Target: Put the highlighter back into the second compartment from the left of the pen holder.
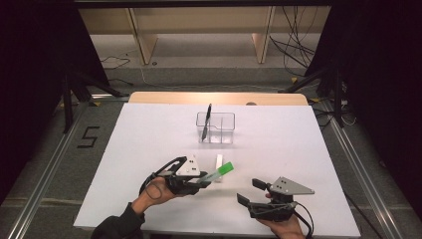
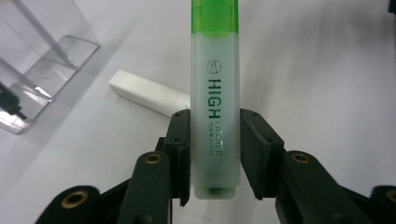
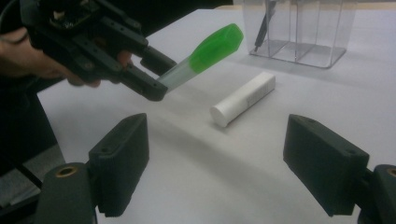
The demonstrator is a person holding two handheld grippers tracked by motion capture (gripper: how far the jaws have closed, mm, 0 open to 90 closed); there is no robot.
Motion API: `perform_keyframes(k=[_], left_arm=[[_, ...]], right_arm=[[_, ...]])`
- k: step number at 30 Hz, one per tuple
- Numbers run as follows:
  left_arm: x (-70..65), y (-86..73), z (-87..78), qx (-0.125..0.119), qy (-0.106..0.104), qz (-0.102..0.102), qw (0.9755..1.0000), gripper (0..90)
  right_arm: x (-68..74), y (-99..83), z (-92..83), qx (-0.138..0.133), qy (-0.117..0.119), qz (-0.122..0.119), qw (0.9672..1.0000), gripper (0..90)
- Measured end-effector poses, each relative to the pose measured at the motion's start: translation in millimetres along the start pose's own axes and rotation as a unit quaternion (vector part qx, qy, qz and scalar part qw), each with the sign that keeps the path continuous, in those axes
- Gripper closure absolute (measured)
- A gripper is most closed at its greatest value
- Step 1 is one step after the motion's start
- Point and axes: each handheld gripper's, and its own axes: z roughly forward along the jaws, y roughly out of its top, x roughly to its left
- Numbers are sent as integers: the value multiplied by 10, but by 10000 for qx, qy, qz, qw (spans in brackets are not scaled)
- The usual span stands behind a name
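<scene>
The left hand-held gripper point(image 2: 214, 154) grasps the highlighter point(image 2: 215, 93) low on its barrel (light, stiff, slick plastic), near the clear organizer point(image 1: 215, 127); the right hand-held gripper point(image 3: 224, 163) is released.

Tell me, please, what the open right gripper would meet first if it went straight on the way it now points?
Probably the white cylindrical stick lying on the white table: it sits between the right gripper's open jaws, ahead of them. Behind it stands the clear plastic organiser. Depth is hard to judge, so the gripper may pass above the stick.
</scene>
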Motion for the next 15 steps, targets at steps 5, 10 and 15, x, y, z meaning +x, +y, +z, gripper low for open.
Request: perform_keyframes(k=[5,10,15], left_arm=[[-77,-16,23,-225,275,-317,9989,662],[-133,-51,50,-398,365,-608,9967,662],[-198,-67,65,-512,392,-775,9949,662]], right_arm=[[-27,34,19,-83,-80,355,9993,237],[-14,77,40,-170,-66,525,9985,244],[-15,116,93,-208,-48,720,9972,260]])
